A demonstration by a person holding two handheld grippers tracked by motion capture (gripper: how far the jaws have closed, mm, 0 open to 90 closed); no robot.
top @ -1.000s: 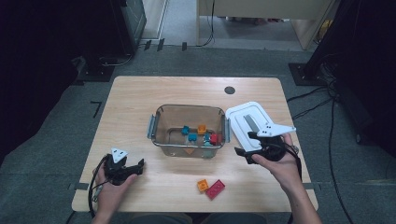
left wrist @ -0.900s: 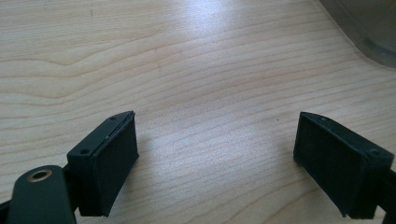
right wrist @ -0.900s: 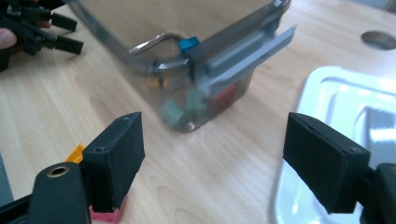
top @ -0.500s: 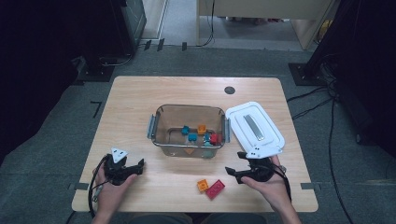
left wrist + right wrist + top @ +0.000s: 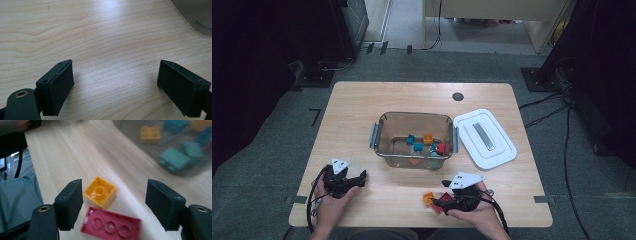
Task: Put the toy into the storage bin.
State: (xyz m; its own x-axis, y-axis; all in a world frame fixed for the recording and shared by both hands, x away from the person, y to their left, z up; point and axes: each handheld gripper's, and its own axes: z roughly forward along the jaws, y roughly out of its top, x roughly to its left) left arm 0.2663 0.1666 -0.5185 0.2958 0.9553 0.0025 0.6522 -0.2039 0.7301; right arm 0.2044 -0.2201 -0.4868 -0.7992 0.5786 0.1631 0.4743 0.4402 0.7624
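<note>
A clear plastic bin (image 5: 382, 134) stands mid-table with several teal, orange and red bricks inside. Its white lid (image 5: 484, 138) lies to the right of it. An orange brick (image 5: 428, 198) (image 5: 100, 192) and a red brick (image 5: 436, 208) (image 5: 111, 226) lie hollow side up near the front edge. My right gripper (image 5: 438, 202) (image 5: 114, 203) hovers low over these two, jaws open with both bricks between and below them. My left gripper (image 5: 358, 179) (image 5: 115, 86) rests open at the front left, above bare wood.
The bin's corner (image 5: 197, 15) sits at the upper right of the left gripper view. A round grommet (image 5: 457, 96) is set in the tabletop at the back. Cables (image 5: 557, 95) run over the floor to the right.
My right gripper has left the lid beside the bin and come down and left to the two loose bricks at the front. The left gripper has stayed put.
</note>
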